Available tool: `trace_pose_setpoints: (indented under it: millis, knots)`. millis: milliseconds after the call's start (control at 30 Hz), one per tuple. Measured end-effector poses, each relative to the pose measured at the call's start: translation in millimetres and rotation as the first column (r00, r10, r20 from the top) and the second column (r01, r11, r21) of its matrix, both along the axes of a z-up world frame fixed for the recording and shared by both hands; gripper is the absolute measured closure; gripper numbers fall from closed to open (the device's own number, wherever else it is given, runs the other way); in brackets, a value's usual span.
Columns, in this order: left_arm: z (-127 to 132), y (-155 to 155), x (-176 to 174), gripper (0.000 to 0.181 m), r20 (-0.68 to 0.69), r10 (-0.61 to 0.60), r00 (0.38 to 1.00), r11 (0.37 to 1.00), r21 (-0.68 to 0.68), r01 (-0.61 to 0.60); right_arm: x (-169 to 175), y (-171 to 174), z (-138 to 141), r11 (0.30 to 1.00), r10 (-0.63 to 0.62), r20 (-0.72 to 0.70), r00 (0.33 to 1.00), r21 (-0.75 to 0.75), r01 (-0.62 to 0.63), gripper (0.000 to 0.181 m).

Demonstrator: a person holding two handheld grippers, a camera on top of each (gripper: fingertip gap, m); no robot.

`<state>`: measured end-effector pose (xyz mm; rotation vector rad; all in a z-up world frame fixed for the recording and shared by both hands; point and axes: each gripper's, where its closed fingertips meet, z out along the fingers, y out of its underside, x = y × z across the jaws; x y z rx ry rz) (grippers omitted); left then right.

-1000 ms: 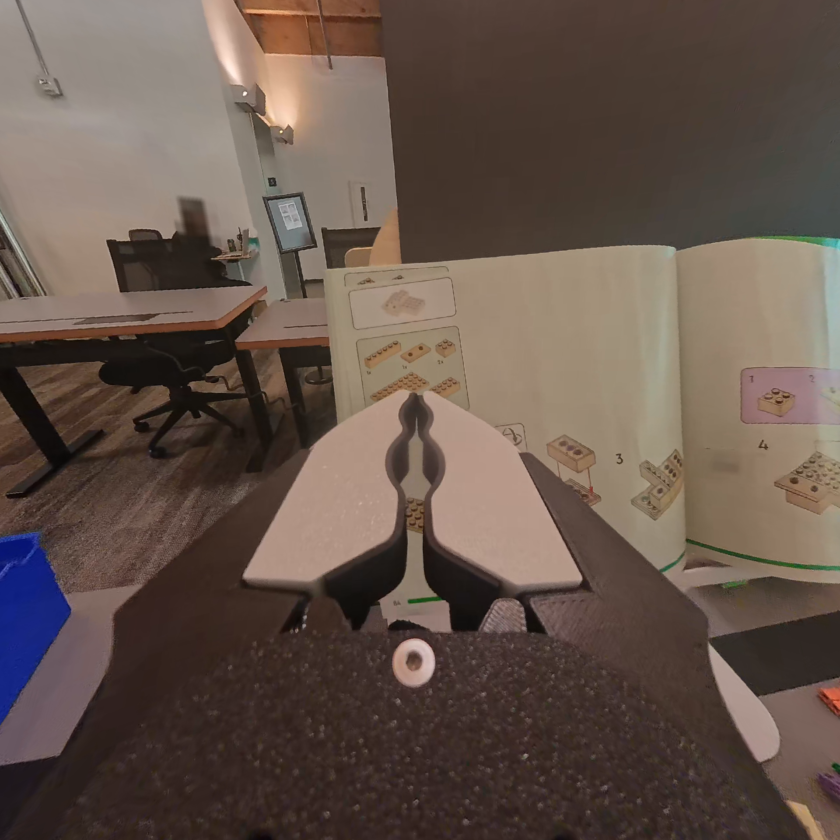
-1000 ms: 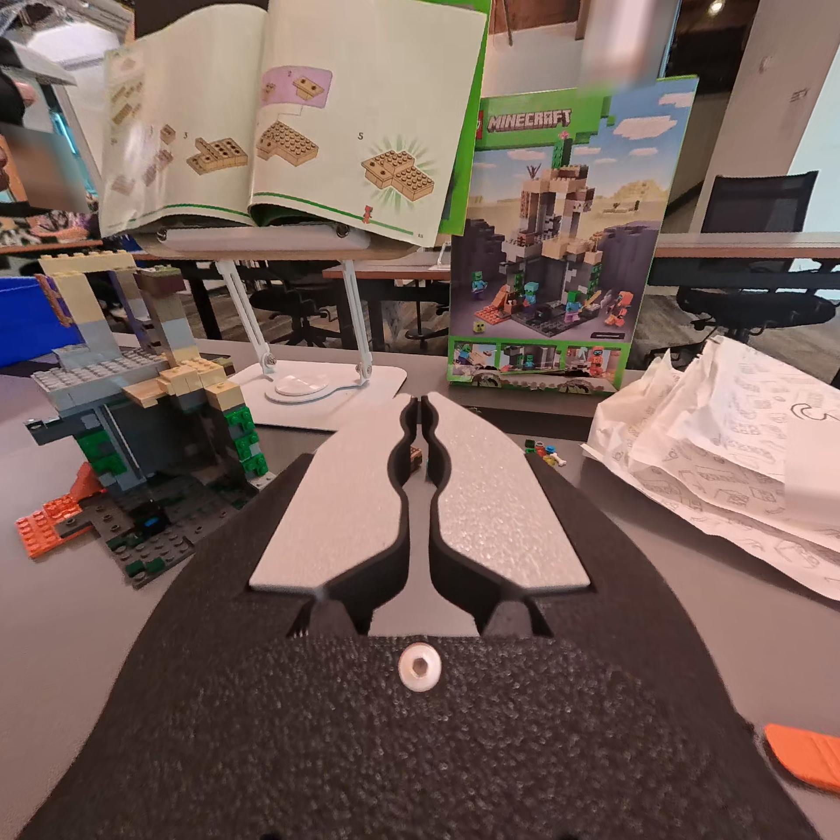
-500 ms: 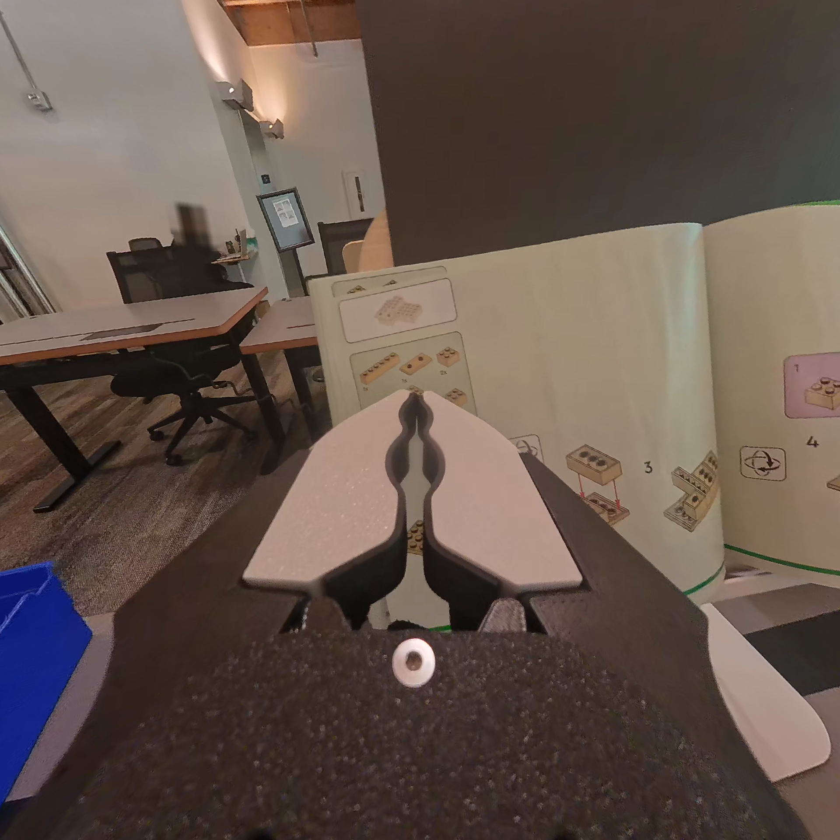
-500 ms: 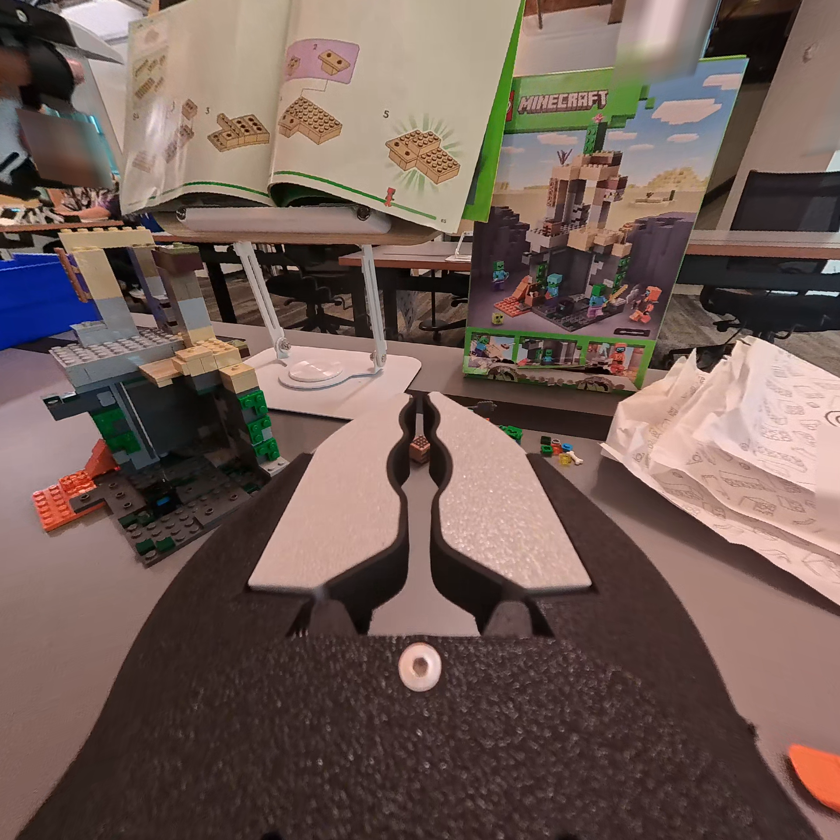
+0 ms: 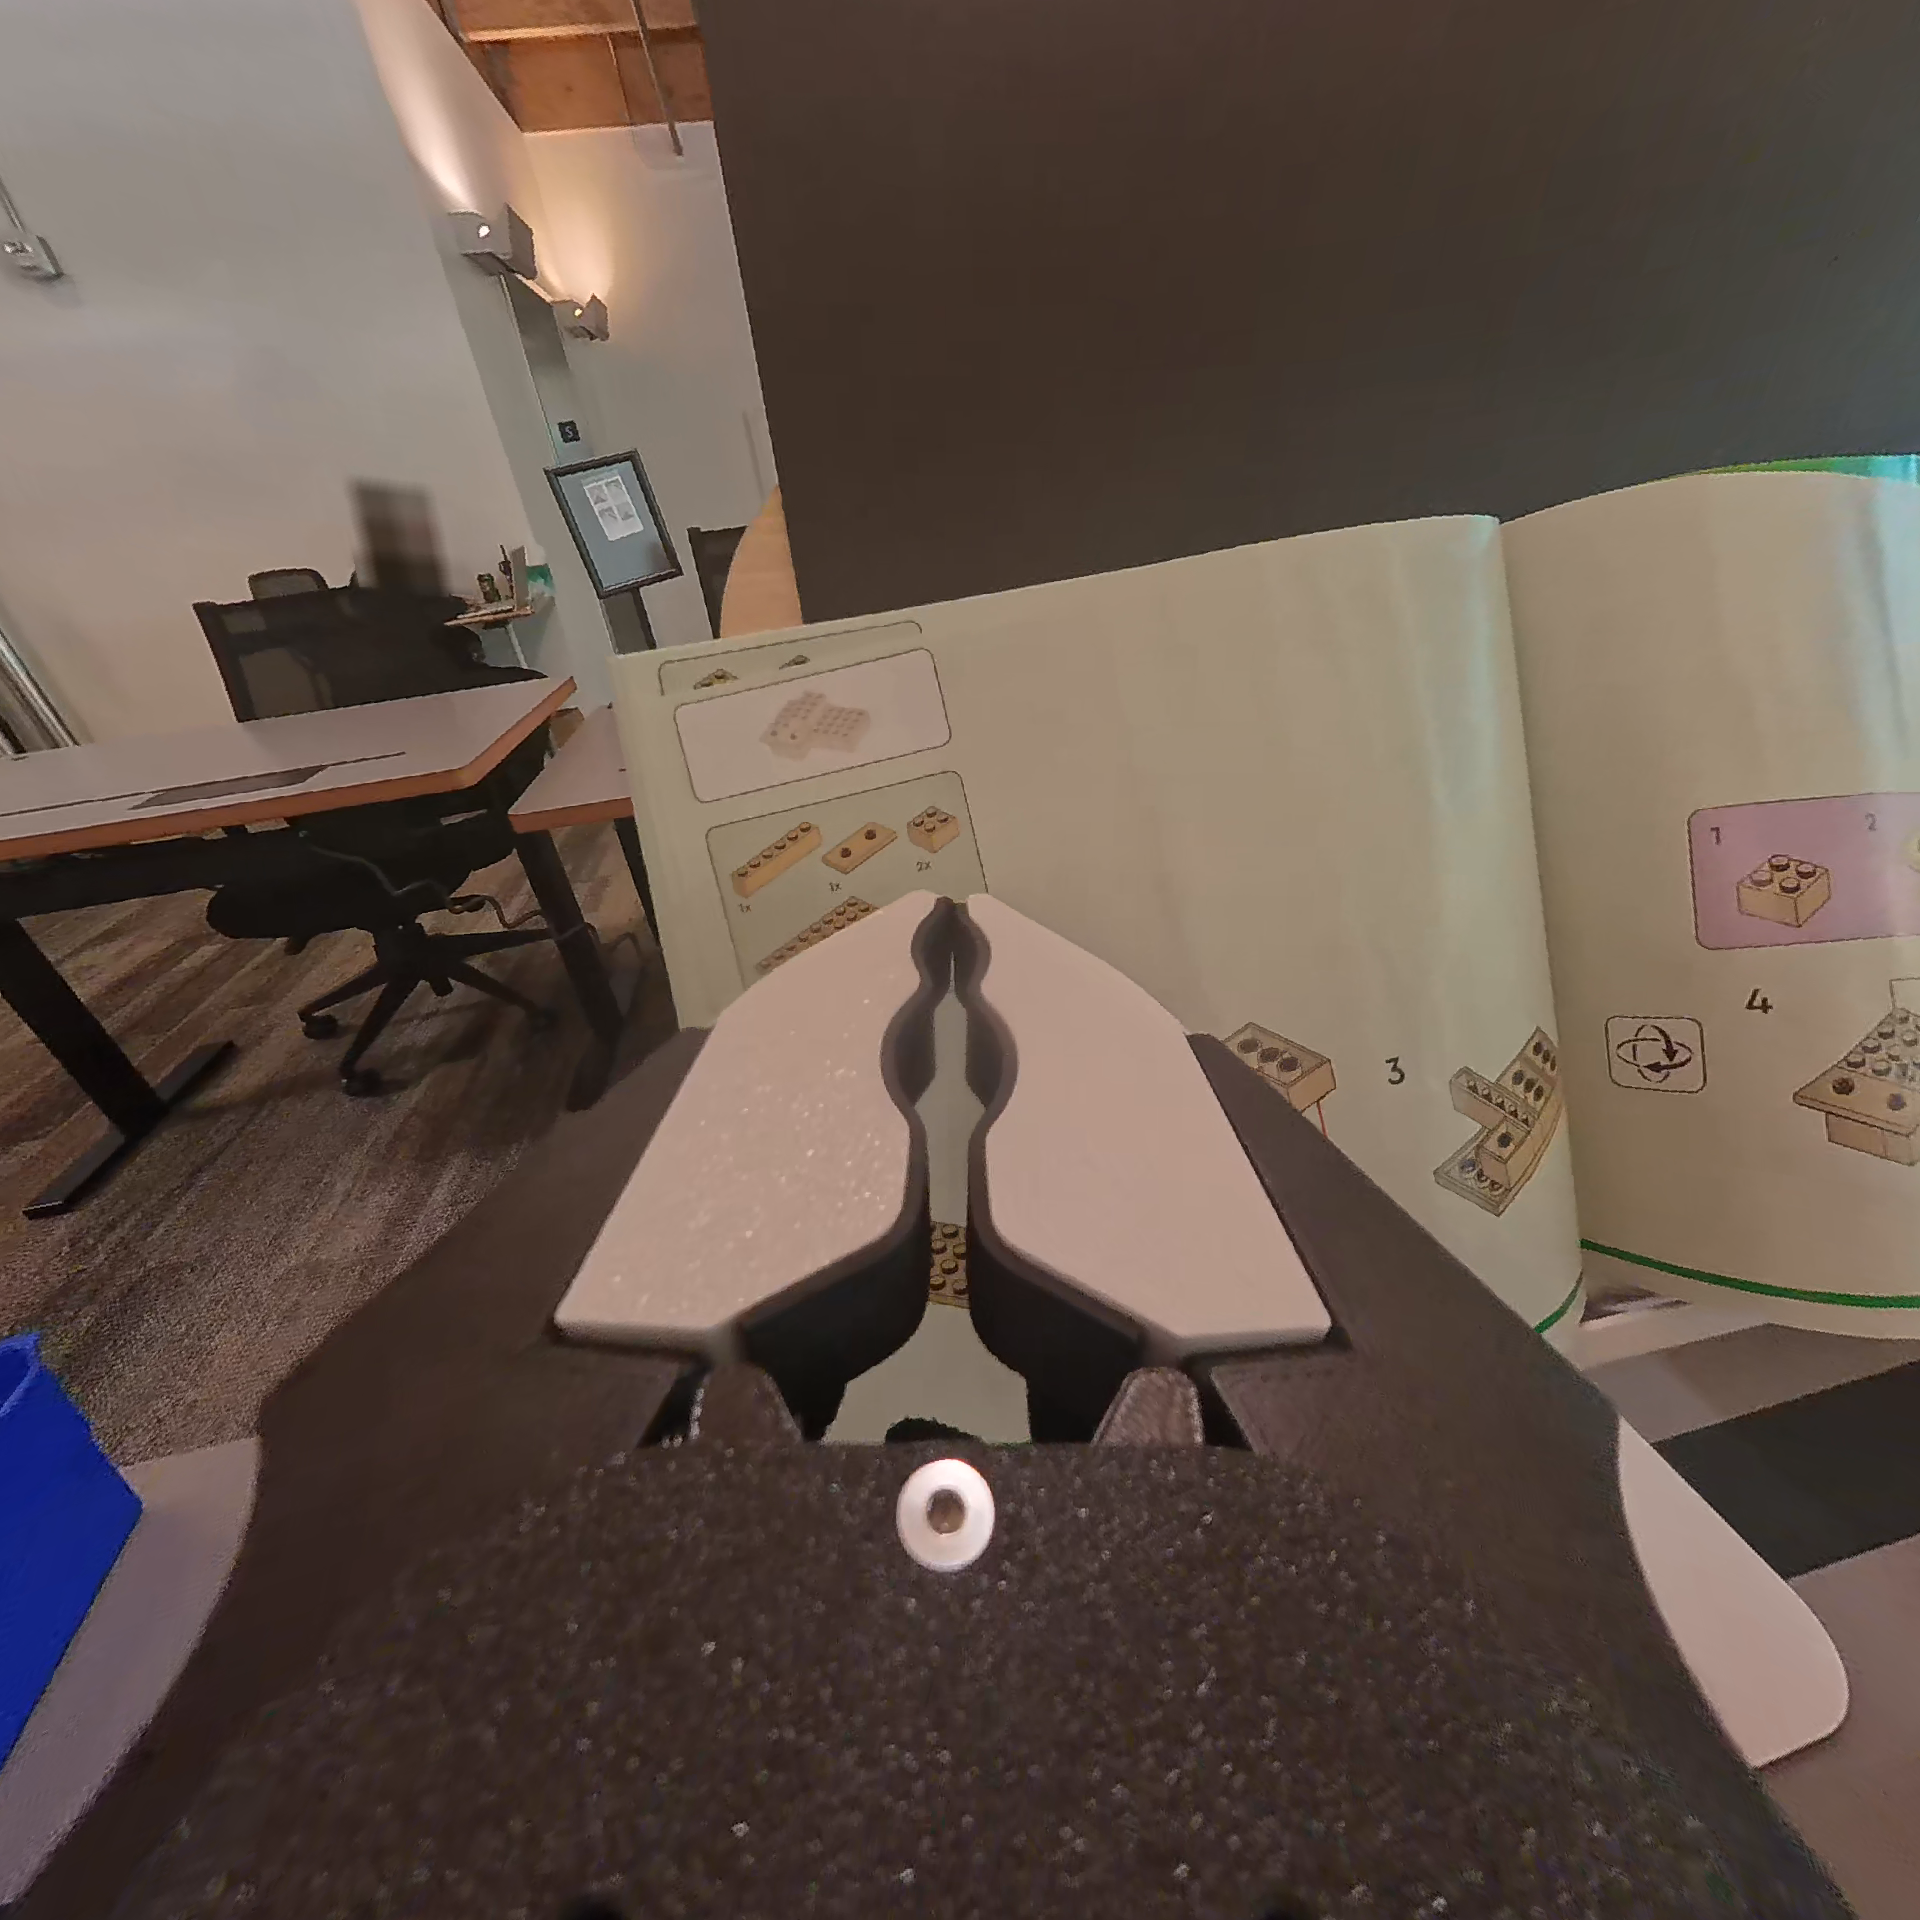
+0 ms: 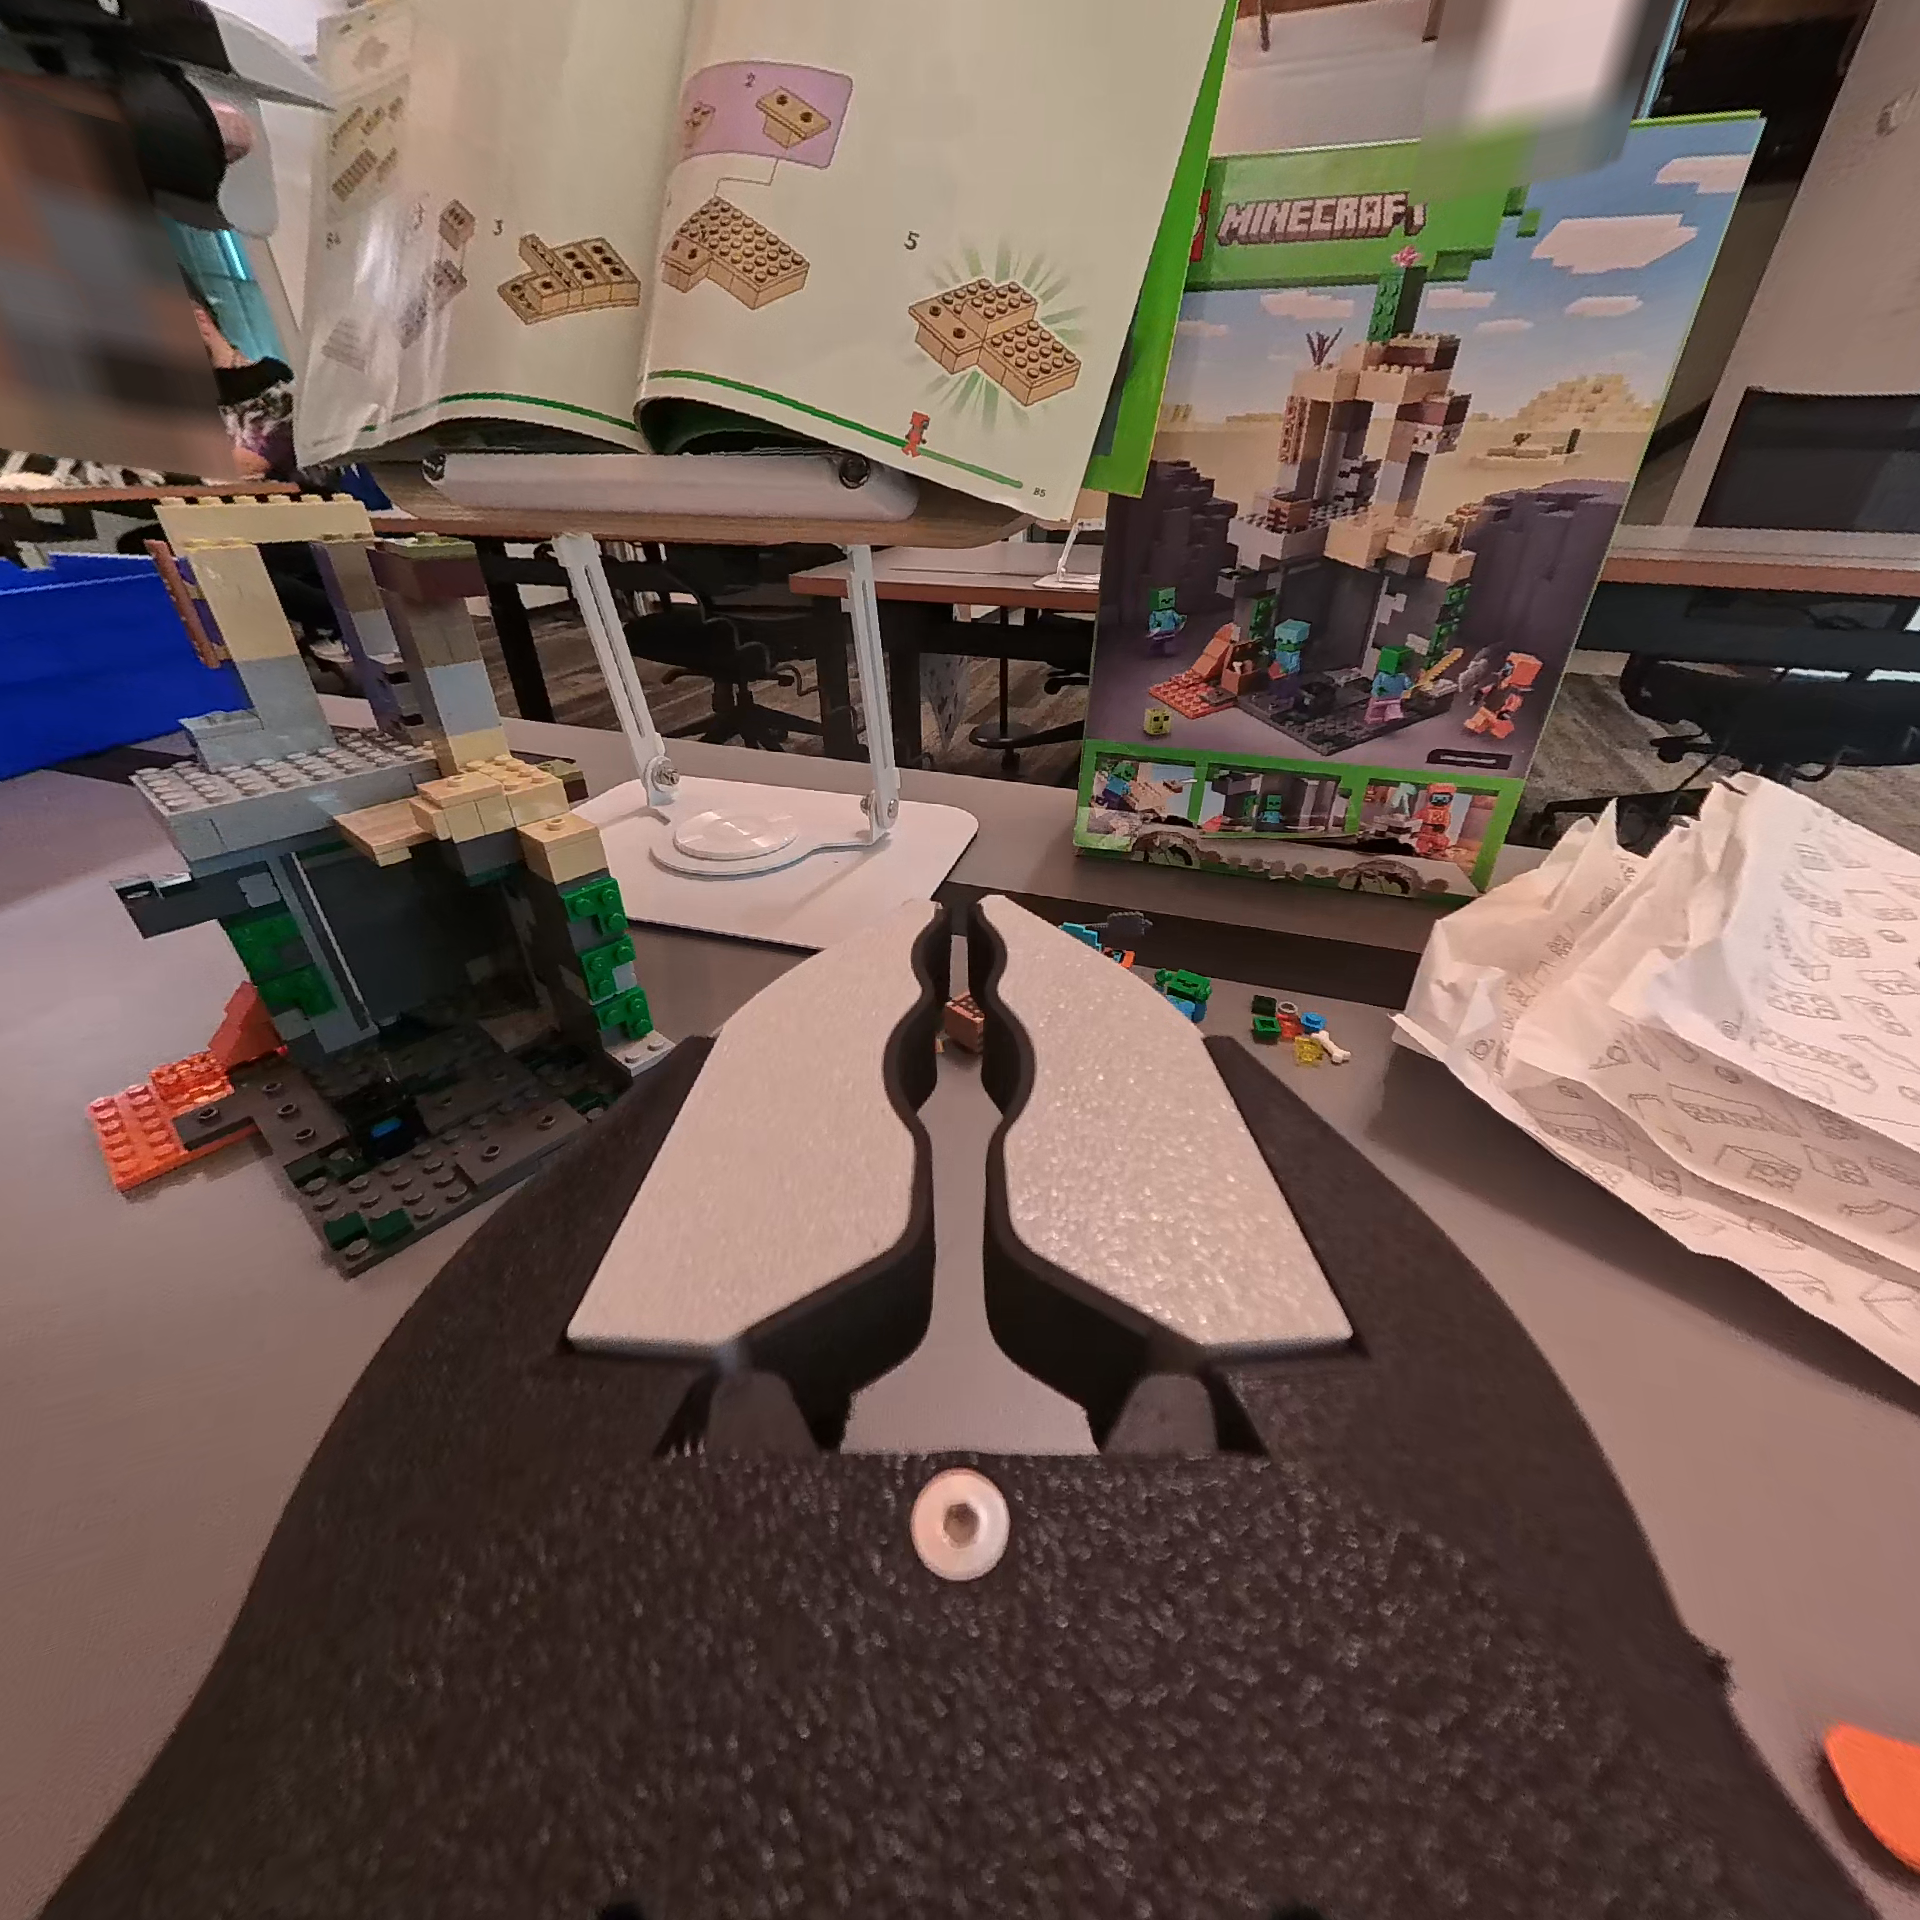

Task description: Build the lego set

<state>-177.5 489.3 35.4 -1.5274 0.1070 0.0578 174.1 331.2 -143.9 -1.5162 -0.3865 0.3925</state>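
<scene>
Partly built lego model of grey, tan, green and black bricks with an orange plate at its foot: standing on the grey worktop at the left of the right wrist view, its open side facing the viewer, probably so that further bricks can go in from the front. Open pale-green instruction booklet: resting on a white folding stand just behind the model, raised and tilted, seemingly for reading while building. Loose small bricks in green, blue, yellow and brown: lying scattered between the stand's base and the upright green cardboard set box. Crumpled white printed paper bags: piling at the right edge. Right gripper: hovering low over the worktop, its grey-faced fingers nearly pressed together and holding nothing, pointing toward the loose bricks. Left gripper: fingers likewise closed and empty, aiming at the booklet's left page, likely consulting a step. Open room: bare worktop lying in front of the model and between it and the bags; blue plastic bin sitting at the far left edge.
</scene>
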Motion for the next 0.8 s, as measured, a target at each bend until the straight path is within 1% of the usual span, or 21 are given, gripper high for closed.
trace_pose_setpoints:
  millis: [133, 567, 800]
  knots:
    - [-0.1, -1.9, 3.0, 0.181, -0.009, -0.005, 1.0, 1.0, 0.001, 0.005, -0.4, -0.1, -0.4, 1.0, 0.003, -0.001, 1.0, -0.003, -0.003, 0.179]
    - [-12.6, -7.2, 10.7, 0.181, -0.033, -0.027, 0.999, 1.0, -0.018, 0.026, -0.8, -1.2, -0.4, 1.0, 0.008, 0.0, 1.0, -0.004, -0.008, 0.179]
    - [-12.9, -8.5, 7.7, 0.181, -0.044, -0.022, 0.999, 1.0, -0.019, 0.021, -1.5, -1.5, -1.1, 1.0, 0.013, 0.002, 1.0, -0.004, -0.013, 0.179]
